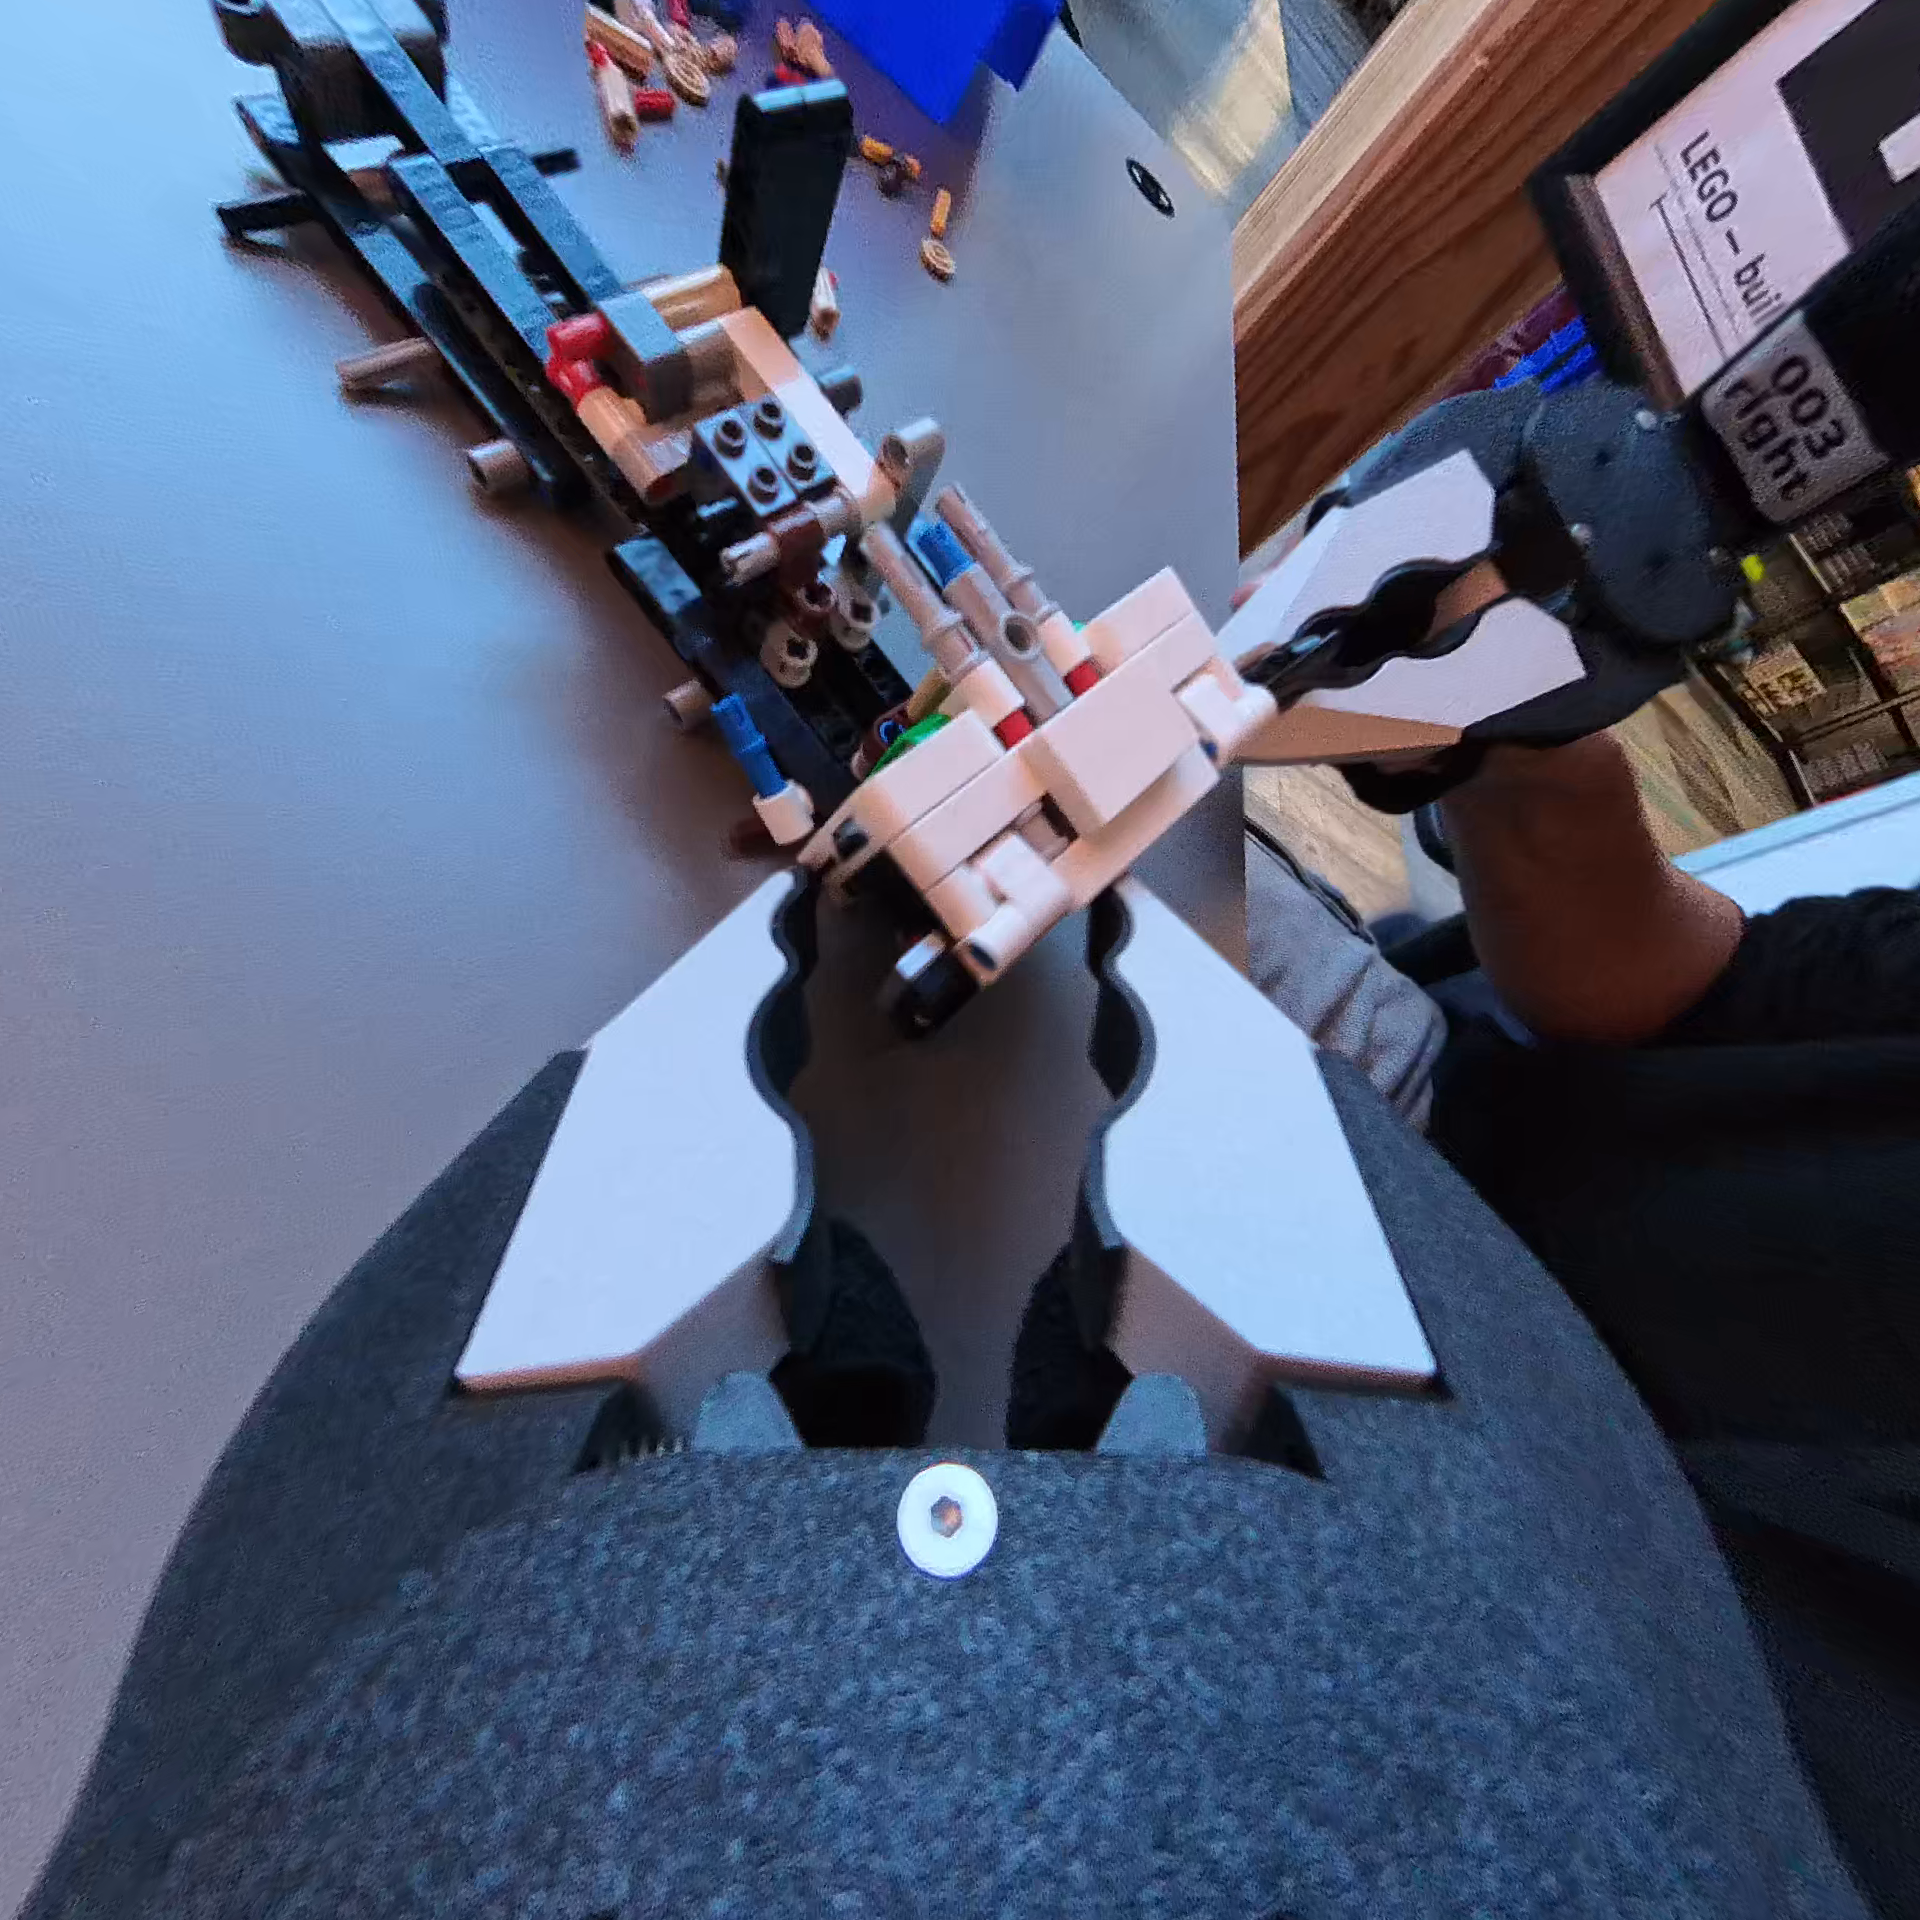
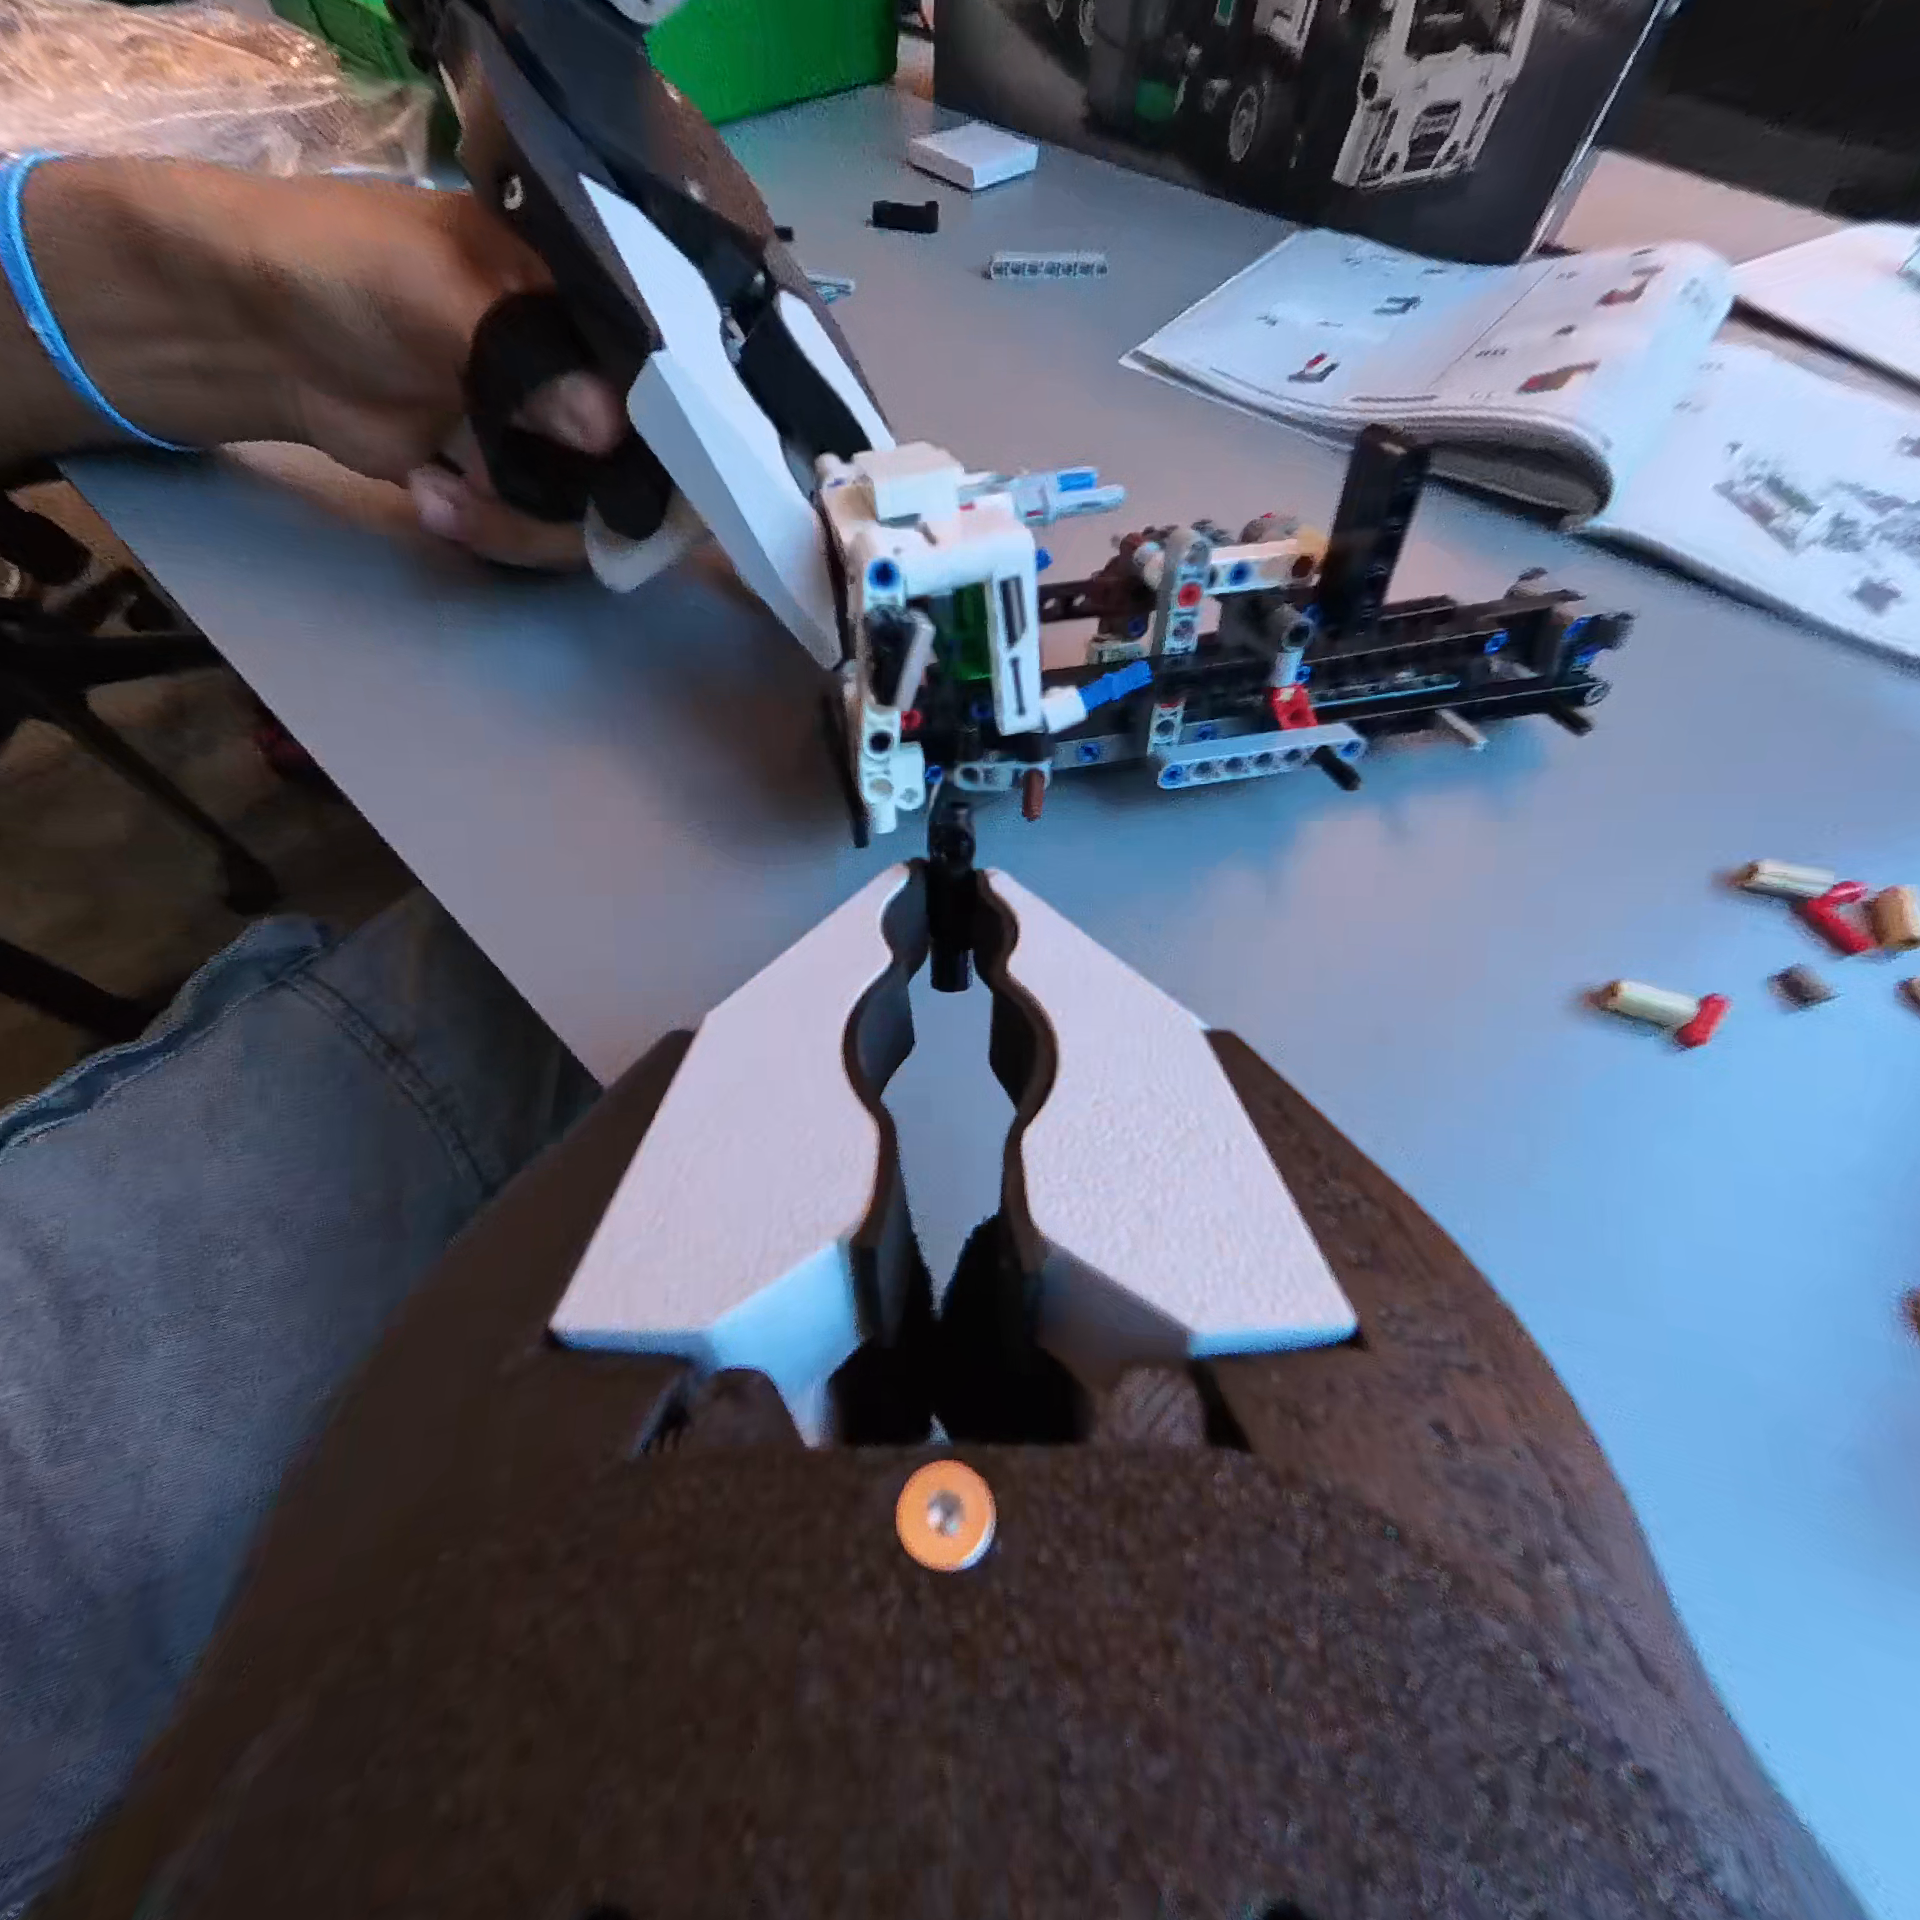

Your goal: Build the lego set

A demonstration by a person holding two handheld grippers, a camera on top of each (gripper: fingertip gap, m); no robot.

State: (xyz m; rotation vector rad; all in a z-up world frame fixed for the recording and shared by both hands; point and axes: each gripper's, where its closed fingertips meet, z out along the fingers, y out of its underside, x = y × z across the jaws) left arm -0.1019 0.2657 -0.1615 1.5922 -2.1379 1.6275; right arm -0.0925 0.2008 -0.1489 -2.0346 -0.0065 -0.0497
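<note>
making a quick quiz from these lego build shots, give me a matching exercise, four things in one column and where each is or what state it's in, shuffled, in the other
Things:
1. right gripper
2. left gripper
3. instruction booklet
4. loose red and tan pins

Places or states:
A. lying open on the table behind the model
B. shut on a small black pin aimed at the model's white front end
C. scattered on the table to the right of the model
D. jaws spread around the white front end of the model

Pairs: 1-B, 2-D, 3-A, 4-C
</note>
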